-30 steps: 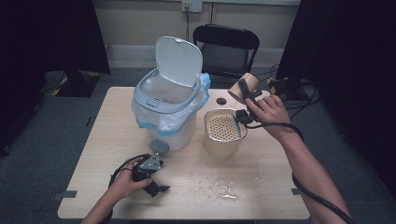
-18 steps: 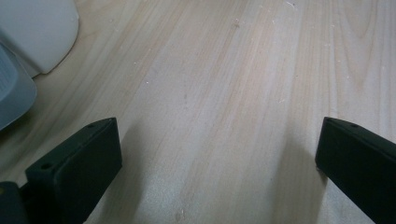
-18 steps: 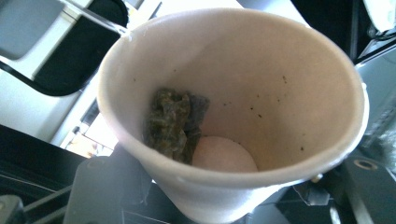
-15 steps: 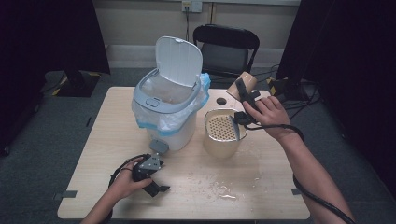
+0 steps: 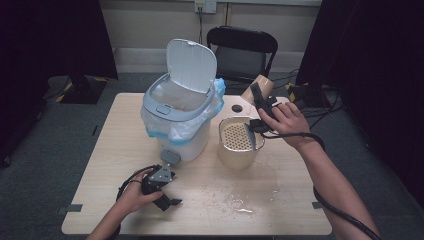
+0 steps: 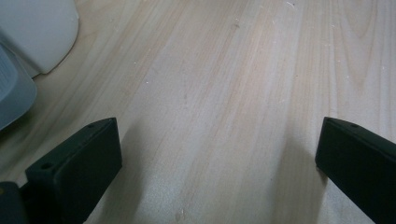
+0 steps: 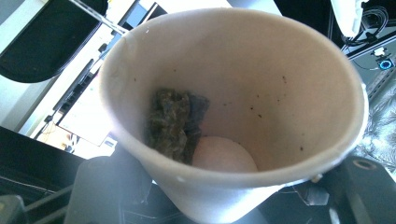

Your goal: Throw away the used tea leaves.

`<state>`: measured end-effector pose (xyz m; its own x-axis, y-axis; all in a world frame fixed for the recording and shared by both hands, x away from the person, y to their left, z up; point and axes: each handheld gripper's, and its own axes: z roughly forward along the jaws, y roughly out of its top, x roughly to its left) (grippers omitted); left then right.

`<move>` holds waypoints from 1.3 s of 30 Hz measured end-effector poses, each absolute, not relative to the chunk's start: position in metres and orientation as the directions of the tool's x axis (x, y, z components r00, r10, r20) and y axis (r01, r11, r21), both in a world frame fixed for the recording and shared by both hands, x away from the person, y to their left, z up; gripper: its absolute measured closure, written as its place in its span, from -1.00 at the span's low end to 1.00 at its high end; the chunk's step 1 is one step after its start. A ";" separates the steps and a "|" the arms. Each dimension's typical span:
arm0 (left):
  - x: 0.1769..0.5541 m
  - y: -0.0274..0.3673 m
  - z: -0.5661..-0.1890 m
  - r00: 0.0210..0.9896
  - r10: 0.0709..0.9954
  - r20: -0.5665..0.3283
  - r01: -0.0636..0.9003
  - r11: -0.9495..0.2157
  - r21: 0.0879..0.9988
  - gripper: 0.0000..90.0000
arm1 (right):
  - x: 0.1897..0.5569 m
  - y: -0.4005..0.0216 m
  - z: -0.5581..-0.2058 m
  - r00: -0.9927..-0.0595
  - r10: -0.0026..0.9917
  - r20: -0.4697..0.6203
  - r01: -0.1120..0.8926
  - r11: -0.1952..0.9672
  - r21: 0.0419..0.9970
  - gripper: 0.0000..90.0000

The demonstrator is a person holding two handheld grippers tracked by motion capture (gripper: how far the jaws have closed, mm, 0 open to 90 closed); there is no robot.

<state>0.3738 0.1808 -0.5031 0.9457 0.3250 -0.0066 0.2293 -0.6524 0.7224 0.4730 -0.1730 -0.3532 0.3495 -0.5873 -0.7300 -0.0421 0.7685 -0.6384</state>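
My right gripper (image 5: pixel 260 103) is shut on a tan paper cup (image 5: pixel 258 85), held tilted in the air just behind a beige strainer bowl (image 5: pixel 240 143). In the right gripper view the cup (image 7: pixel 261 84) faces me with its mouth open. A dark wet clump (image 7: pixel 174 122) sticks to its inner wall near the bottom, and the jaws press on its sides. My left gripper (image 5: pixel 169 199) rests on the table at the front left. Its jaws (image 6: pixel 210 154) stand wide open over bare wood with nothing between them.
A white pedal bin (image 5: pixel 180 120) with its lid up and a blue-edged liner stands at the table's middle left, its grey pedal (image 6: pixel 14 88) close to my left gripper. A small black cap (image 5: pixel 236 108) lies behind the bowl. Spilled drops (image 5: pixel 240 202) wet the front. A black chair (image 5: pixel 242 47) stands behind.
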 end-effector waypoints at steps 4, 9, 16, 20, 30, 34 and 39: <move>0.374 0.181 -0.503 0.946 0.325 -0.006 0.229 -0.652 0.723 -1.00 | 0.472 -0.173 -0.352 0.357 -0.583 -0.730 -0.045 0.770 -0.636 -0.22; 0.374 0.181 -0.503 0.946 0.325 -0.007 0.230 -0.653 0.722 -1.00 | 0.469 -0.172 -0.352 0.369 -0.584 -0.723 -0.051 0.764 -0.643 -0.22; 0.374 0.181 -0.503 0.946 0.325 -0.007 0.230 -0.653 0.722 -1.00 | 0.468 -0.171 -0.352 0.386 -0.585 -0.714 -0.040 0.762 -0.646 -0.21; 0.374 0.181 -0.503 0.946 0.325 -0.007 0.230 -0.653 0.722 -1.00 | 0.467 -0.171 -0.351 0.398 -0.595 -0.698 -0.024 0.754 -0.656 -0.21; 0.374 0.181 -0.503 0.946 0.325 -0.007 0.229 -0.653 0.722 -1.00 | 0.469 -0.168 -0.354 0.410 -0.679 -0.609 -0.027 0.659 -0.752 -0.19; 0.374 0.181 -0.503 0.946 0.324 -0.006 0.229 -0.653 0.722 -1.00 | 0.464 -0.164 -0.351 0.435 -0.675 -0.596 -0.014 0.657 -0.754 -0.19; 0.374 0.181 -0.503 0.945 0.326 -0.006 0.230 -0.653 0.722 -1.00 | 0.464 -0.163 -0.356 0.434 -0.678 -0.593 -0.015 0.653 -0.757 -0.19</move>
<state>0.3737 0.1809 -0.5030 0.9453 0.3263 -0.0060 0.2298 -0.6526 0.7220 0.4639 -0.1628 -0.3555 0.4342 -0.6782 -0.5929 -0.0147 0.6527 -0.7574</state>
